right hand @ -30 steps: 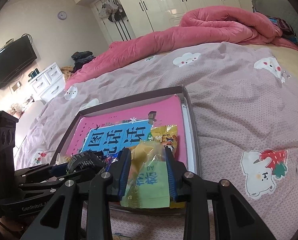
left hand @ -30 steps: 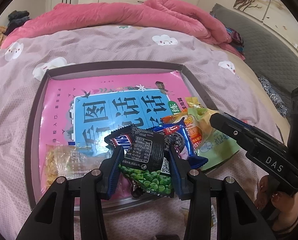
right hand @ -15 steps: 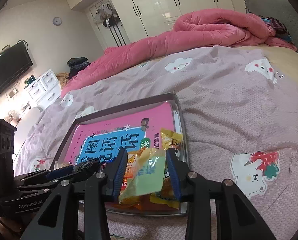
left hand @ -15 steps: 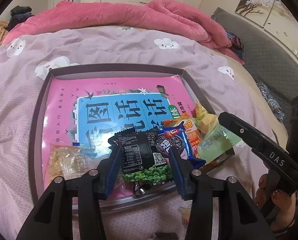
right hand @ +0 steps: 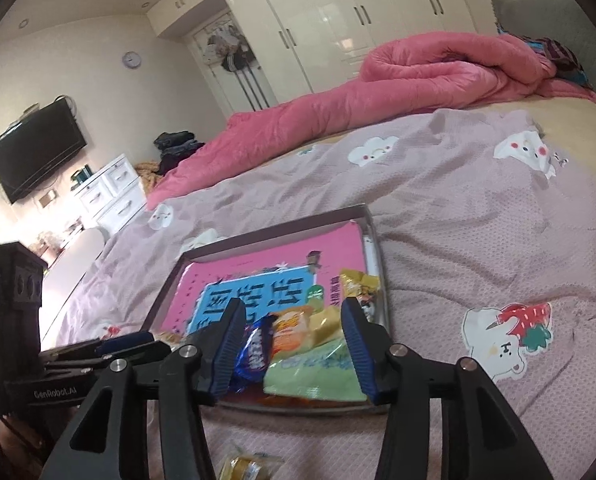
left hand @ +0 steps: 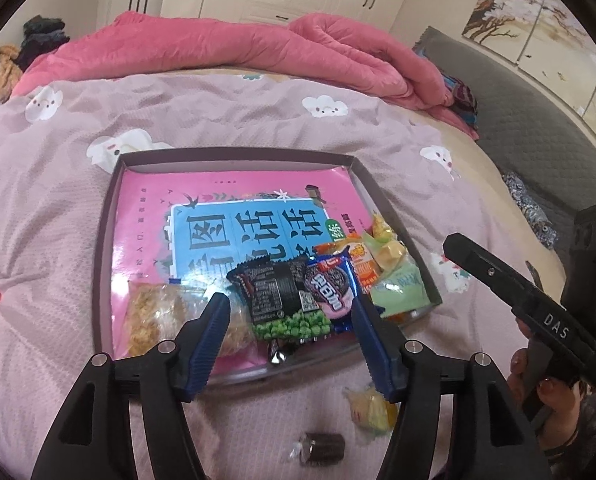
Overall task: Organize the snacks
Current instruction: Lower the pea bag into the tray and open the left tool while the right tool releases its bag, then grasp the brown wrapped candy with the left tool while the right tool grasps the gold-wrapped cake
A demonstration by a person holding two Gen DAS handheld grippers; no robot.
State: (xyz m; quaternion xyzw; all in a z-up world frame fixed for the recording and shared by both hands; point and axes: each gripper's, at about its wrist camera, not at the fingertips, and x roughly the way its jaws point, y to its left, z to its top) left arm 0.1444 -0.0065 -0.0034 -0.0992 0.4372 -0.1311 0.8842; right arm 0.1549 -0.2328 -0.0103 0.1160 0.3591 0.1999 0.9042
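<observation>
A shallow grey tray (left hand: 107, 240) (right hand: 374, 256) lies on the bed with a pink and blue book in it. Along its near edge lie a clear bag of yellow snacks (left hand: 158, 316), a black green-pea packet (left hand: 282, 300), a blue cookie packet (left hand: 332, 288) (right hand: 254, 350), an orange packet (left hand: 364, 268) (right hand: 292, 330) and a pale green packet (left hand: 398, 288) (right hand: 318, 372). My left gripper (left hand: 290, 344) is open and empty just above and before the pea packet. My right gripper (right hand: 292, 350) is open and empty above the green packet.
On the purple bedspread before the tray lie a yellow wrapped candy (left hand: 372, 410) (right hand: 244, 468) and a small brown wrapped sweet (left hand: 322, 446). A pink duvet (left hand: 238, 48) is heaped at the back. A grey headboard (left hand: 538, 128) is at the right.
Both grippers opened, letting go of the pea packet and the green packet, which now lie in the tray. Both grippers drew back and up from the tray.
</observation>
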